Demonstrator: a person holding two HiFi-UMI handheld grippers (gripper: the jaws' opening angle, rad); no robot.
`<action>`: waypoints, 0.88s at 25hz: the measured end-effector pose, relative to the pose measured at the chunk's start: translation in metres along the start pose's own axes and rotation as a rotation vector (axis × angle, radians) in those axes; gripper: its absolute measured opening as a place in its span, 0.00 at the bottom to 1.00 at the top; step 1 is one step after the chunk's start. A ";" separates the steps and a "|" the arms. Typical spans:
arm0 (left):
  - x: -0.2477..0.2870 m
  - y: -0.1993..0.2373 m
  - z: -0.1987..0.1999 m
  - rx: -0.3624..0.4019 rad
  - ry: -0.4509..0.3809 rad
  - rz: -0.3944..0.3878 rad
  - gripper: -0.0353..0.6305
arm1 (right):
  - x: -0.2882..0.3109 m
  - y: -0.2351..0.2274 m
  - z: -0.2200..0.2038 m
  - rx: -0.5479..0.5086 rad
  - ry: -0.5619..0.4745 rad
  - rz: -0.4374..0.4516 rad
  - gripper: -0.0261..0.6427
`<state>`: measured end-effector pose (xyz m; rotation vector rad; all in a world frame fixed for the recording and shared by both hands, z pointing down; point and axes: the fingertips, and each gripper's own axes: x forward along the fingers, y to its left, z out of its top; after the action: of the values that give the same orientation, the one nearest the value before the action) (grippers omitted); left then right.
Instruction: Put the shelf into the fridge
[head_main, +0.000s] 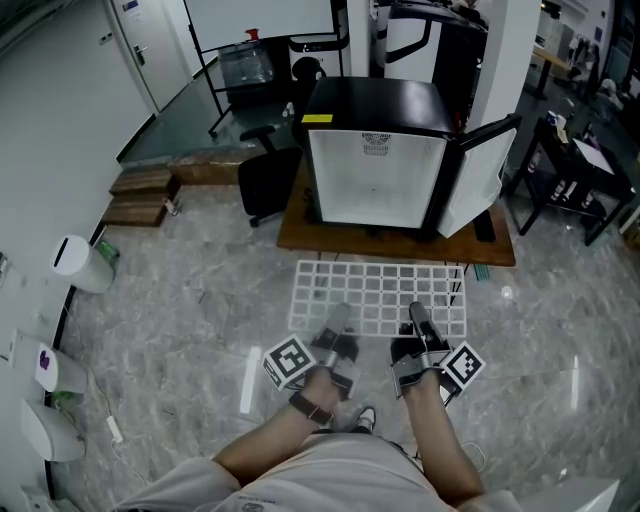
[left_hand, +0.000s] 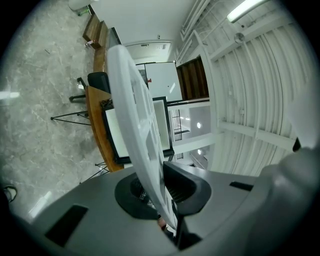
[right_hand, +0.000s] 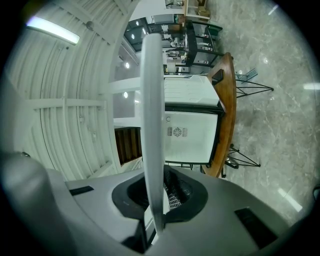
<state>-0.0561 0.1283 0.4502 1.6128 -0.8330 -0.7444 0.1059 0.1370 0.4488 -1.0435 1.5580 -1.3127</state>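
A white wire grid shelf (head_main: 380, 297) is held level in front of me, short of the fridge. My left gripper (head_main: 338, 322) is shut on its near edge at the left; my right gripper (head_main: 417, 318) is shut on the near edge further right. In the left gripper view the shelf (left_hand: 137, 127) runs edge-on between the jaws, and likewise the shelf (right_hand: 152, 120) in the right gripper view. The black mini fridge (head_main: 375, 150) stands on a low wooden table (head_main: 300, 232), its door (head_main: 480, 175) swung open to the right, white interior showing.
A black office chair (head_main: 268, 178) stands left of the fridge. Wooden pallets (head_main: 140, 195) lie at the left wall. A white bin (head_main: 80, 263) sits near the left. A dark desk (head_main: 580, 180) stands at the right. Grey marble floor (head_main: 180, 320) spreads around.
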 end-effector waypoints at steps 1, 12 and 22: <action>0.001 0.000 -0.001 0.000 -0.001 0.002 0.10 | 0.000 -0.001 0.001 0.001 0.003 0.000 0.11; 0.012 -0.001 -0.014 0.011 -0.031 0.013 0.10 | 0.001 -0.006 0.019 0.023 0.039 0.009 0.11; 0.018 -0.002 -0.022 0.021 -0.065 0.023 0.10 | 0.004 -0.007 0.029 0.043 0.077 0.021 0.11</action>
<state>-0.0277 0.1250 0.4517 1.6018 -0.9073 -0.7769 0.1327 0.1235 0.4520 -0.9579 1.5859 -1.3806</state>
